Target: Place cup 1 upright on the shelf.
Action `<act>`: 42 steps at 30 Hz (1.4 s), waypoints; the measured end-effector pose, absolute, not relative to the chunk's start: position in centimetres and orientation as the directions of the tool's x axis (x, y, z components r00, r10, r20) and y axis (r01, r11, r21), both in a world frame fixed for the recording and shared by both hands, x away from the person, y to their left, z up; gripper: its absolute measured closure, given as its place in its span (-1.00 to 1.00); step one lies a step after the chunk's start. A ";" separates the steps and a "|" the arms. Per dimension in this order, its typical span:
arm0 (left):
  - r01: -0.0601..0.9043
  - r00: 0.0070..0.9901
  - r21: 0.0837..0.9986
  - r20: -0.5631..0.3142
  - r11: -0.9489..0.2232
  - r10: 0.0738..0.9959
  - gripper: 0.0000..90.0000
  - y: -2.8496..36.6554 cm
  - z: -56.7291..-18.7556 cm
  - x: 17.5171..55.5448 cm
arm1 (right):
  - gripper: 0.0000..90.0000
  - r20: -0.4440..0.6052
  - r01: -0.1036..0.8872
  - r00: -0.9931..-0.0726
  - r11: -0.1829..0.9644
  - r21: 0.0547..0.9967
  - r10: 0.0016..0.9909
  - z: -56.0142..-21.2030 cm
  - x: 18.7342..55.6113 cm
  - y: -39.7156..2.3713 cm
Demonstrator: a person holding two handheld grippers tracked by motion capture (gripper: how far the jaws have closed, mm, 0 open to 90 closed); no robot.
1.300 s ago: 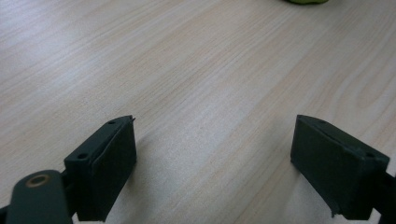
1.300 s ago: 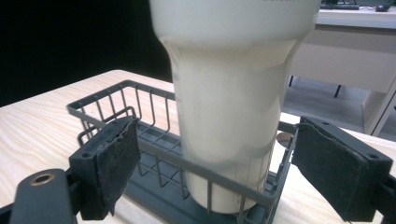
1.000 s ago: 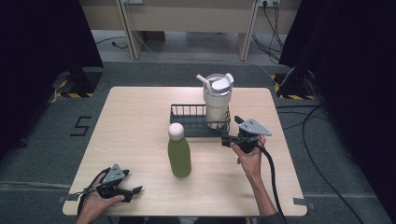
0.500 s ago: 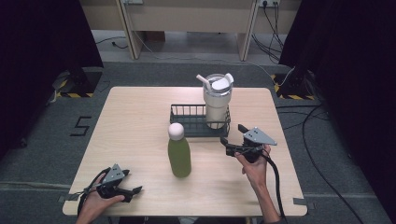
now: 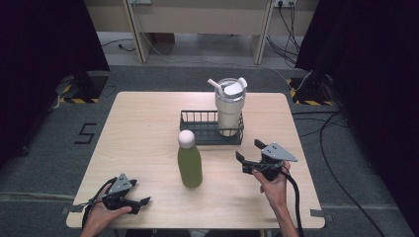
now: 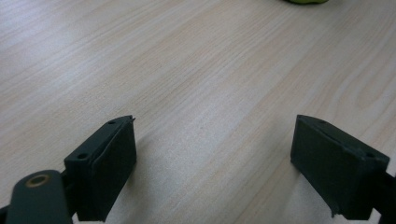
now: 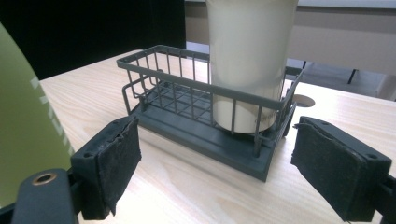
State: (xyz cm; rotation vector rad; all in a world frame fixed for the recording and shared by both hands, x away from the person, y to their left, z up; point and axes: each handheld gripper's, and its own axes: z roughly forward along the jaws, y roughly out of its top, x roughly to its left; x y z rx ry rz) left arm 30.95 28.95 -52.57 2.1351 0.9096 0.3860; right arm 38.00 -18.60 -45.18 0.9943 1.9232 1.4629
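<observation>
The green bottle point(image 5: 189, 160) with its white cap stands upright near the middle of the tabletop point(image 5: 143, 123), and just beyond it at about one o'clock a cream tumbler point(image 5: 230, 106) stands in the right end of a dark wire basket point(image 5: 197, 121). The right gripper point(image 5: 252, 155), at about three o'clock from the bottle, hangs with jaws apart and empty, facing the basket. The left gripper point(image 5: 141, 202) rests at seven o'clock, jaws apart over bare wood. If the bottle goes next, I would close on its body squarely and low and keep it upright.
</observation>
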 end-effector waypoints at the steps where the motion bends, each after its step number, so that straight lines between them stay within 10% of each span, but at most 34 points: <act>1: 0.482 0.699 0.752 -0.021 -0.449 0.715 -0.70 28.9 -52.6 30.9 | -0.66 0.036 0.241 -0.597 0.137 0.961 0.801 -45.2 37.8 -18.7; 42: 0.482 0.699 0.751 -0.019 -0.452 0.715 -0.70 29.0 -52.6 30.9 | -0.66 0.078 0.301 -0.635 0.153 0.941 0.769 -47.6 33.5 -19.7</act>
